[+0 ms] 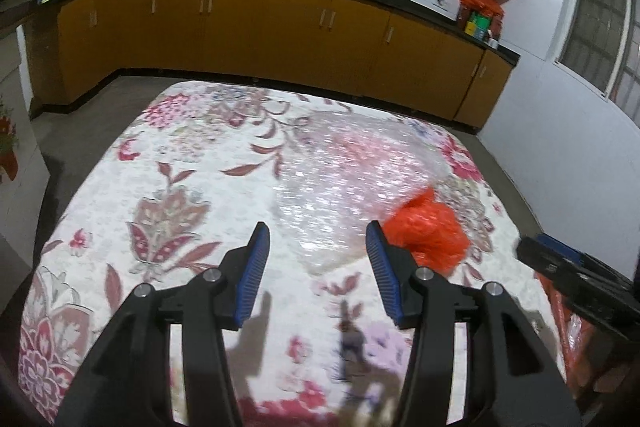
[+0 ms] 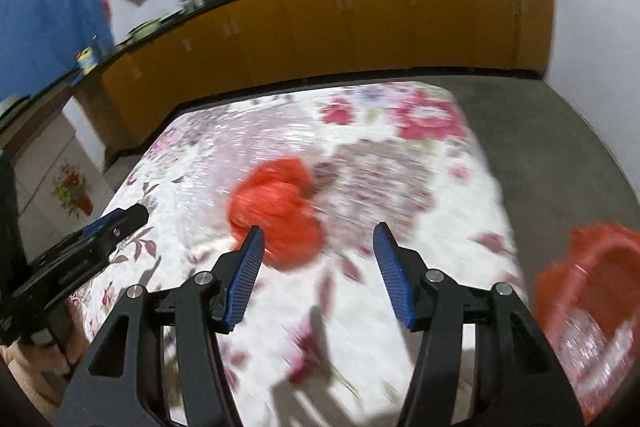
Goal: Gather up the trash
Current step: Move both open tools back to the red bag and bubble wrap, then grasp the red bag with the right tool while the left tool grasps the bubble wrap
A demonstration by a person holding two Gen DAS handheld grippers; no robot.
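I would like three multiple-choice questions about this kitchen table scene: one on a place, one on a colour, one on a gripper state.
1. Where does the crumpled plastic bag lie?
A. on the floral tablecloth
B. on the floor
C. on the black counter

2. What colour is this crumpled bag?
A. blue
B. green
C. orange-red

3. In what state is the left gripper?
A. shut on the bag
B. open, holding nothing
C. shut on a wok

Answers:
1 A, the bag rests on the cloth beside a clear bubble wrap sheet.
2 C, it shows orange-red in both wrist views.
3 B, its blue pads stand apart with only cloth and wrap seen between them.
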